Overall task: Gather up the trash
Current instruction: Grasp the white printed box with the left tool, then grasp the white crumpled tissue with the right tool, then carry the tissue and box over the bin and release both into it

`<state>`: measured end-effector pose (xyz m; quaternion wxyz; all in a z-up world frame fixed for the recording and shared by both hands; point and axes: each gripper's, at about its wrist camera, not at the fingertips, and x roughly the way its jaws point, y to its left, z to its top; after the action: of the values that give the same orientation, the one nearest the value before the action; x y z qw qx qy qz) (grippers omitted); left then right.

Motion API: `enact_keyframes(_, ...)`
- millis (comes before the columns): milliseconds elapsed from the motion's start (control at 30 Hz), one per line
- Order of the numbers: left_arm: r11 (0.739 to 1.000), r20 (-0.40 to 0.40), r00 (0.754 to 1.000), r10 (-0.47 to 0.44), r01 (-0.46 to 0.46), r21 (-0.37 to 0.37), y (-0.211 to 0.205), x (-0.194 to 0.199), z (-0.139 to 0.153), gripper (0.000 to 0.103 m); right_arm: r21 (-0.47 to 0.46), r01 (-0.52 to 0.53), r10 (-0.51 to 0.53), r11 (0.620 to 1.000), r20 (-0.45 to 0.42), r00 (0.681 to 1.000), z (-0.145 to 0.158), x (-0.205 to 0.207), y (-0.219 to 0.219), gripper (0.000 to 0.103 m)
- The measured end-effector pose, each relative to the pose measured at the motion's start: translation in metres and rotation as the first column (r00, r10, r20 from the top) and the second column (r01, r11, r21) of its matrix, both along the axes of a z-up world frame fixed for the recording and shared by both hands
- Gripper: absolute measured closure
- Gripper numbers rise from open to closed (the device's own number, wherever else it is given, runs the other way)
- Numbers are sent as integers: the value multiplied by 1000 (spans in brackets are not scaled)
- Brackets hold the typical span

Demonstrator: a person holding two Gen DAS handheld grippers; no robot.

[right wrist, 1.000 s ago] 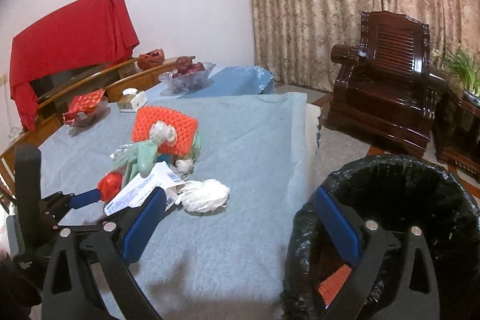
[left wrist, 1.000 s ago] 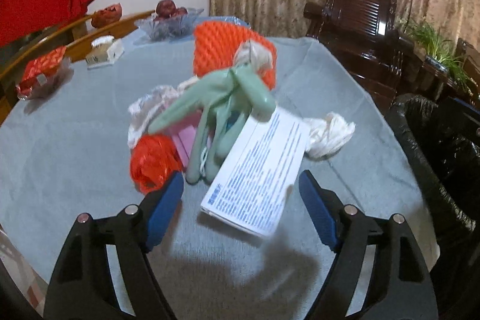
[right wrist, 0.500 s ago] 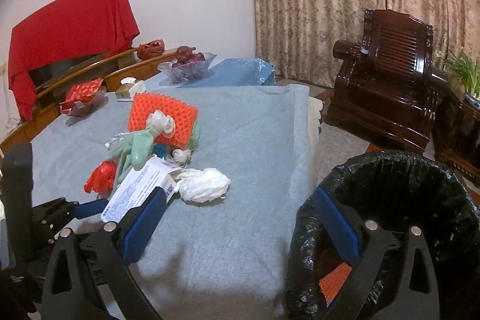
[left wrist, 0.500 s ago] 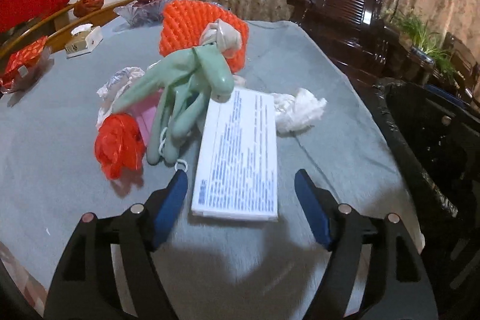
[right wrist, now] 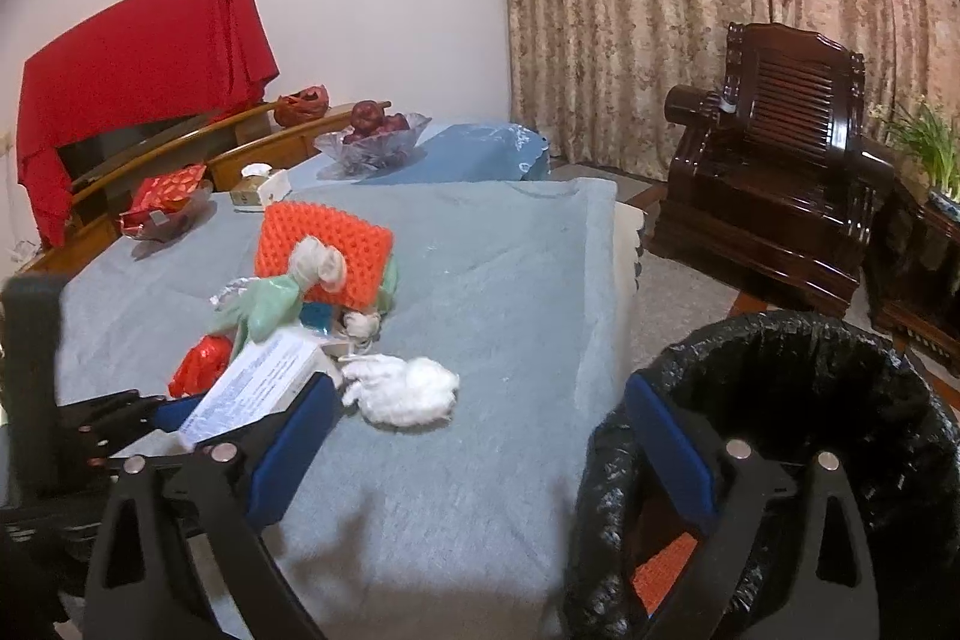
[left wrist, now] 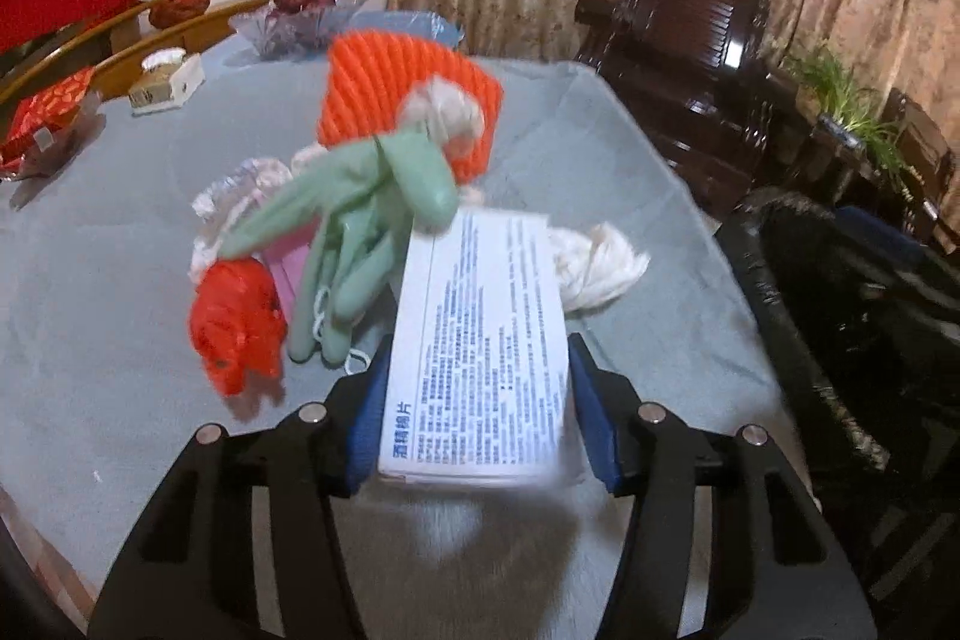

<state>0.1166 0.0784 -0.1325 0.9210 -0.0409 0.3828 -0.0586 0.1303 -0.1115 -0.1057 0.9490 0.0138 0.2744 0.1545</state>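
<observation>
Now, your status:
left hand-held gripper (left wrist: 477, 412): jaws have just been closing; blue pads are pressed against both long sides of the white printed box (left wrist: 480, 346), so you're gripping it.
white printed box: near end lifted off the grey cloth, far end under the green rubber glove (left wrist: 366, 214); shadow on the cloth right below it.
right hand-held gripper (right wrist: 480, 454): jaws spread wide with nothing between the pads, held over the table (right wrist: 492, 280) edge next to the black-lined trash bin (right wrist: 810, 382).
trash bin: something orange lies inside, low at the near side.
trash pile: orange ridged foam sheet (left wrist: 408, 100) at the back, glove draped in front of it, crumpled red wrapper (left wrist: 237, 325) at the left, wad of white tissue (left wrist: 594, 265) just right of the box.
table, far end: glass fruit bowl (right wrist: 372, 139), small tissue box (right wrist: 261, 187), red packet (right wrist: 165, 196), well apart from the pile.
</observation>
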Motion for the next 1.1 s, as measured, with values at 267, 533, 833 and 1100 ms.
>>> enact_keyframes(267, 998, 63, 997, 38, -36, -47, 17, -16, 19, 50, 2, -67, 67, 998, -20, 998, -2, 15, 28, 19)
enact_keyframes(533, 997, 46, 998, 49, -46, -60, 24, -11, 9, 50, -46, -101, 95, 994, -115, 989, -34, 49, 56, 24)
enact_keyframes(833, 997, 28, 999, 30, -27, -73, 26, -7, 4, 50, -34, -141, 127, 989, -259, 958, -63, 74, 65, 53)
enact_keyframes(1100, 996, 18, 1000, 1, 0, -94, 22, -8, 5, 50, -16, -152, 143, 988, -246, 959, -56, 69, 57, 76)
